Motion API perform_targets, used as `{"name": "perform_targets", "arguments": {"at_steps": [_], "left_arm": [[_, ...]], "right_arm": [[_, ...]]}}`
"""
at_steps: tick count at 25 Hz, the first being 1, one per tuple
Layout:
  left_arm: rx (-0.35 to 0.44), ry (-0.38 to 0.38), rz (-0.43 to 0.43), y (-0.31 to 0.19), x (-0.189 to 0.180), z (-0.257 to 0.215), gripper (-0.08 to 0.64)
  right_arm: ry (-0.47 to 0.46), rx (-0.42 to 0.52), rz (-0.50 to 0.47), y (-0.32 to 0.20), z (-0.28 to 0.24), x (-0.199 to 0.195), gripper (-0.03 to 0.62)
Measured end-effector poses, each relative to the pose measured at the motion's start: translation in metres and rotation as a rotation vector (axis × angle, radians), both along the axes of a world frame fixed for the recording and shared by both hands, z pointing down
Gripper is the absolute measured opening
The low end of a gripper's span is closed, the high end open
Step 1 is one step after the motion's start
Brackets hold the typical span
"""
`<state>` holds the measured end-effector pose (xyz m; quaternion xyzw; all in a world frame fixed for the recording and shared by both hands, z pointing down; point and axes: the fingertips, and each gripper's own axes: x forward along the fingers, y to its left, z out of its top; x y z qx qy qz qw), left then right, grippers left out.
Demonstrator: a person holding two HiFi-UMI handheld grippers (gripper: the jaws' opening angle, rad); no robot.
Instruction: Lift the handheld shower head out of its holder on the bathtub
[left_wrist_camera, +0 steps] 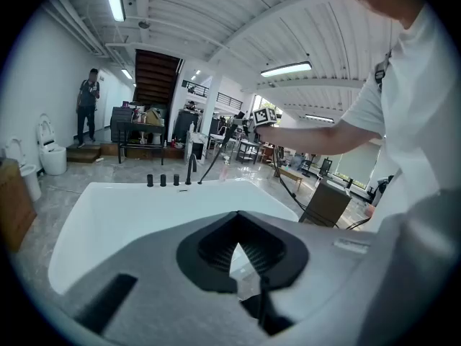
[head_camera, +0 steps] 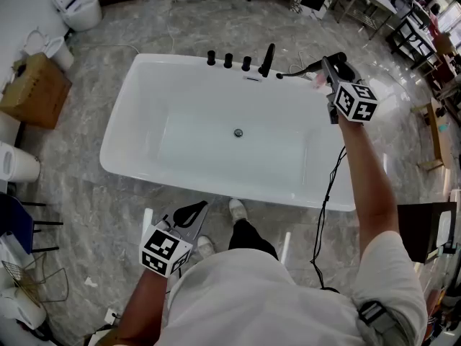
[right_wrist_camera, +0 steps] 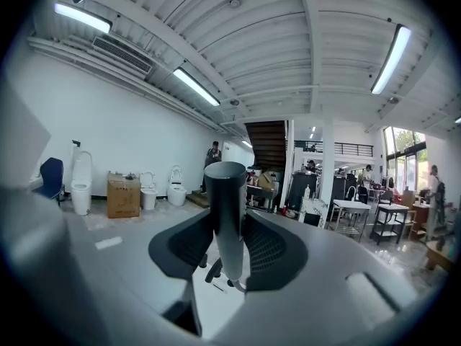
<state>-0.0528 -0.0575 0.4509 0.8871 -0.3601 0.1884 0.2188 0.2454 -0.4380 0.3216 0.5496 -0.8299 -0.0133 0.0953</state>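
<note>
My right gripper [head_camera: 328, 74] is shut on the black handheld shower head [head_camera: 333, 60], held in the air above the far right corner of the white bathtub [head_camera: 144, 107]. Its black hose [head_camera: 299, 71] runs back to the fittings on the far rim, beside the black spout [head_camera: 267, 60] and knobs [head_camera: 228, 60]. In the right gripper view the shower head's round handle [right_wrist_camera: 227, 193] stands upright between the two pads. My left gripper [head_camera: 191, 212] hangs low near the tub's near rim, with nothing in it and its pad tips [left_wrist_camera: 216, 247] touching.
Toilets [head_camera: 75, 7] and a cardboard box [head_camera: 36, 89] stand on the marble floor to the left of the tub. A black cable [head_camera: 328, 193] trails over the near right rim. A dark cabinet [head_camera: 425, 229] and a wooden stool [head_camera: 436, 132] sit to the right. A person [left_wrist_camera: 88, 103] stands far off.
</note>
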Motion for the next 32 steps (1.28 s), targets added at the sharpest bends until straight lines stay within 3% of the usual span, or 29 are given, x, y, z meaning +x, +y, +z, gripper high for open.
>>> {"name": "perform_targets", "arguments": {"at_steps": [32], "left_arm": [[0.012, 0.033, 0.013, 0.076, -0.041, 0.004, 0.006]], "right_arm": [[-0.021, 0.183, -0.024, 0.208, -0.130, -0.027, 0.146]]}}
